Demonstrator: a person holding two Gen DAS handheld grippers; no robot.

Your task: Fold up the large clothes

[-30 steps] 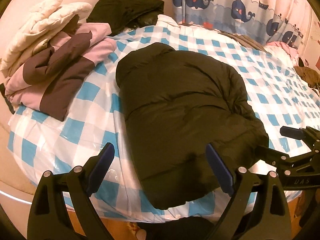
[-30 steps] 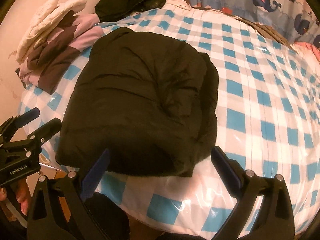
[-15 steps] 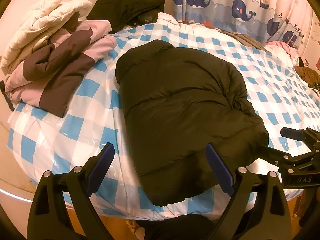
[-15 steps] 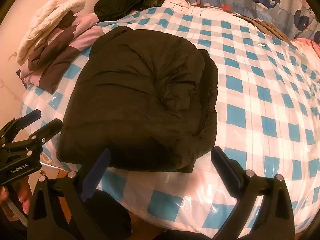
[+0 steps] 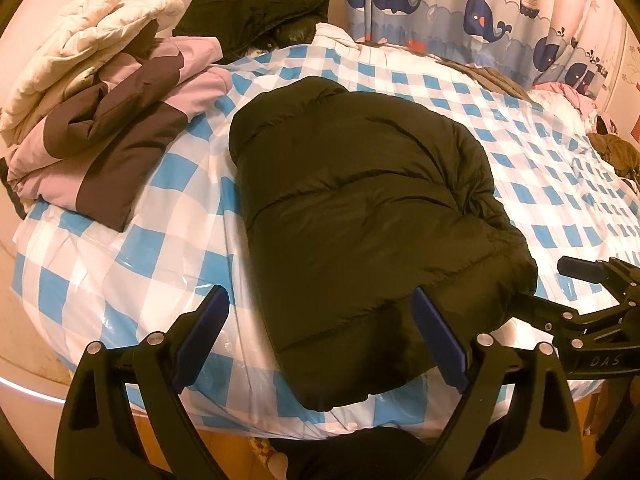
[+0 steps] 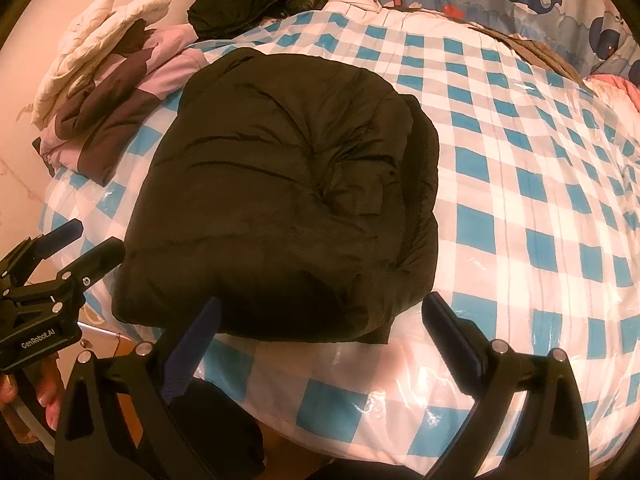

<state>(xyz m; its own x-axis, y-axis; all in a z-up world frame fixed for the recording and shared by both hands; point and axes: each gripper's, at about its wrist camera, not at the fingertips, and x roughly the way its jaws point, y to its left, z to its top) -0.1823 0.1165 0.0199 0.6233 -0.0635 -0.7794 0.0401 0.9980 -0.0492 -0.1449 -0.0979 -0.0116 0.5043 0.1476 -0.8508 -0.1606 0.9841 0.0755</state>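
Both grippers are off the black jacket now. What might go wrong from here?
The folded black puffer jacket hangs over the near edge of the bed, whose checked cover looks like slick plastic: it may slide off. Its puffy fill may spring the fold open while the left gripper and right gripper are both open and holding nothing.

Ahead of the fingers: one black puffer jacket [image 5: 360,208], three more garments [image 5: 100,120] piled left, two grippers [image 5: 320,340].

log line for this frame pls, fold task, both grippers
stage: black puffer jacket lies folded on checkered bed | left gripper: open, empty | right gripper: open, empty | folded pile at bed's far-left corner
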